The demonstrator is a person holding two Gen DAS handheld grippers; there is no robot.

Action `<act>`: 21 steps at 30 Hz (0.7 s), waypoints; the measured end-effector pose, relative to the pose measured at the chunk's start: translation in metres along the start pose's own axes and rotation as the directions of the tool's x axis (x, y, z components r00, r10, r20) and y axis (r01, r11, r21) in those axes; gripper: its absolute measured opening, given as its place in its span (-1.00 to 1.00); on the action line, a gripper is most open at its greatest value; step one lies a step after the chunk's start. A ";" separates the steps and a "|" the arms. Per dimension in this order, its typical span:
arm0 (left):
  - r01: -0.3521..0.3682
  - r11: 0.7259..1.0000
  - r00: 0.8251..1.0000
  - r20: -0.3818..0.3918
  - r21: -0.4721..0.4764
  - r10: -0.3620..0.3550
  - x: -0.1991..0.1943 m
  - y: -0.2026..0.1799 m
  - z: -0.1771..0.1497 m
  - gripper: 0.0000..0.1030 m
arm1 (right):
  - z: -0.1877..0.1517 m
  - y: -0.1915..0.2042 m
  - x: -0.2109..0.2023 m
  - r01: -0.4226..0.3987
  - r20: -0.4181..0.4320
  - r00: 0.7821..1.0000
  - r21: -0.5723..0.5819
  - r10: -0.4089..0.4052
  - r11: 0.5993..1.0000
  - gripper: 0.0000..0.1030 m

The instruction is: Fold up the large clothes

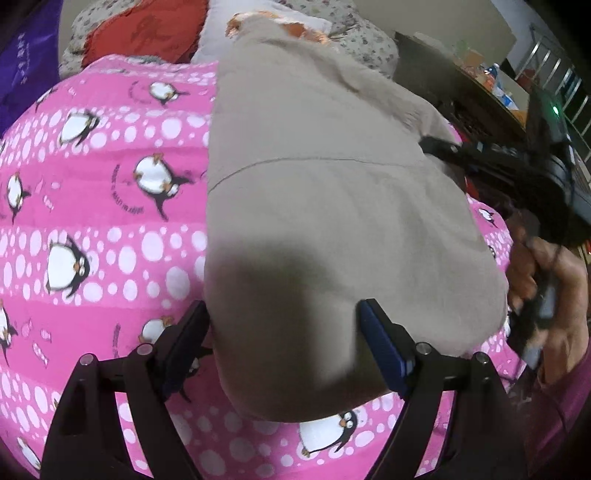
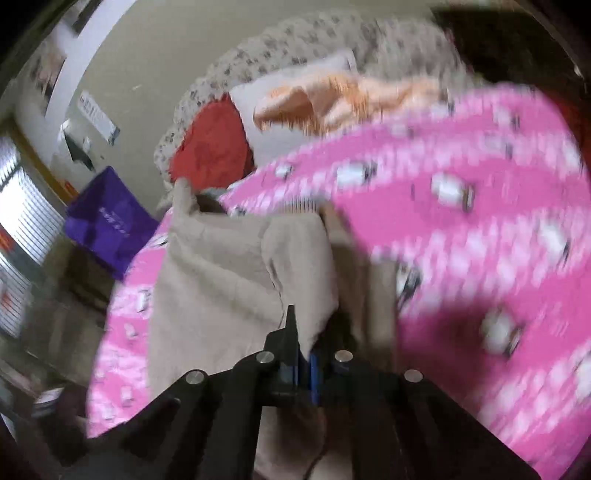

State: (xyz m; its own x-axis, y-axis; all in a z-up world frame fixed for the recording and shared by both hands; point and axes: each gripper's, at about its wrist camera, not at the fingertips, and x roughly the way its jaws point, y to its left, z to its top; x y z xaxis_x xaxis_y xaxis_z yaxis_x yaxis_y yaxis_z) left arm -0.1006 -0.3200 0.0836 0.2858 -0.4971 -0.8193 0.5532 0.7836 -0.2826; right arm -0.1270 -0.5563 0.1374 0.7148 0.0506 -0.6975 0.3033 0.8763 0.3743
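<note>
Beige garment pinched by right tool, angled down.

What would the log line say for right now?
left gripper: open over beige garment | right gripper: shut on beige garment | surface: pink penguin blanket

Beige garment lies on the pink penguin-print bedcover.

You've got a plain beige garment on a hot pink bedspread covered in white dots and black-and-white penguins. Behind it: a red cushion, a purple bag, an orange cloth.
</note>
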 end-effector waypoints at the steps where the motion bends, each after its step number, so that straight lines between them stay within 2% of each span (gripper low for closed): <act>1: -0.001 1.000 1.000 0.010 0.005 0.001 -0.001 -0.002 0.003 0.62 | 0.004 0.004 -0.002 0.040 0.022 0.999 -0.043 -0.039 0.998 -0.95; 3: -0.003 1.000 1.000 0.028 0.016 0.003 0.002 -0.005 0.009 0.65 | 0.006 -0.003 0.003 0.133 0.043 0.991 -0.070 -0.130 0.989 -0.96; 5: 0.004 1.000 1.000 0.012 0.017 -0.004 0.011 -0.008 0.013 0.66 | -0.001 -0.025 0.024 0.184 -0.015 0.983 -0.033 -0.185 0.982 -0.97; 6: 0.015 1.000 1.000 -0.009 0.011 -0.014 0.018 -0.008 0.014 0.67 | -0.006 -0.036 0.033 0.191 -0.053 0.980 -0.005 -0.191 0.982 -0.97; 8: 0.030 1.000 0.999 -0.031 0.001 -0.030 0.020 -0.008 0.017 0.67 | -0.014 -0.049 0.035 0.183 -0.062 0.982 0.033 -0.181 0.983 -0.97; 10: 0.038 0.999 0.999 -0.001 -0.002 -0.038 0.011 -0.009 0.021 0.67 | -0.016 -0.060 0.022 0.173 -0.054 0.984 0.067 -0.169 0.983 -0.93; 12: 0.041 0.999 0.998 0.042 -0.011 -0.040 0.002 -0.005 0.028 0.67 | -0.018 -0.071 0.005 0.129 -0.056 0.991 0.128 -0.123 0.983 -0.73; 13: 0.050 0.999 0.997 0.052 -0.014 -0.049 0.000 -0.004 0.031 0.67 | -0.020 -0.074 -0.005 0.086 -0.055 0.995 0.163 -0.078 0.983 -0.44; 14: 0.056 0.998 0.997 0.057 -0.016 -0.055 -0.001 -0.002 0.034 0.67 | -0.022 -0.076 -0.016 0.008 -0.038 0.999 0.192 -0.001 0.981 0.02; 15: 0.057 0.998 0.997 0.059 -0.021 -0.056 0.001 0.001 0.039 0.67 | -0.023 -0.073 -0.025 -0.043 -0.017 0.999 0.201 0.047 0.979 0.17; 16: 0.057 0.998 0.997 0.057 -0.027 -0.056 0.002 0.003 0.043 0.67 | -0.025 -0.068 -0.034 -0.069 0.005 0.998 0.198 0.069 0.978 0.29; 18: 0.075 0.996 0.996 0.050 -0.045 -0.072 0.006 0.005 0.048 0.67 | -0.033 -0.050 -0.051 -0.120 0.040 0.993 0.144 0.115 0.982 0.34; 19: 0.080 0.996 0.996 0.046 -0.050 -0.078 0.009 0.005 0.050 0.67 | -0.036 -0.043 -0.053 -0.136 0.036 0.991 0.121 0.133 0.983 0.46; 20: 0.074 0.996 0.997 0.041 -0.048 -0.072 0.011 0.004 0.050 0.67 | -0.037 -0.033 -0.048 -0.136 0.011 0.991 0.099 0.136 0.986 0.50; 21: 0.064 0.997 0.997 0.036 -0.043 -0.063 0.012 0.003 0.049 0.67 | -0.040 -0.027 -0.039 -0.123 -0.032 0.991 0.083 0.126 0.989 0.44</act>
State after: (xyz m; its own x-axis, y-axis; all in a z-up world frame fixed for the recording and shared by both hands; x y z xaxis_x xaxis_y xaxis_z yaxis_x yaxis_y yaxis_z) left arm -0.0566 -0.3420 0.0974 0.2783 -0.5585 -0.7814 0.5364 0.7653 -0.3559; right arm -0.1879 -0.5626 0.1305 0.7269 0.1761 -0.6637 0.2642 0.8204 0.5070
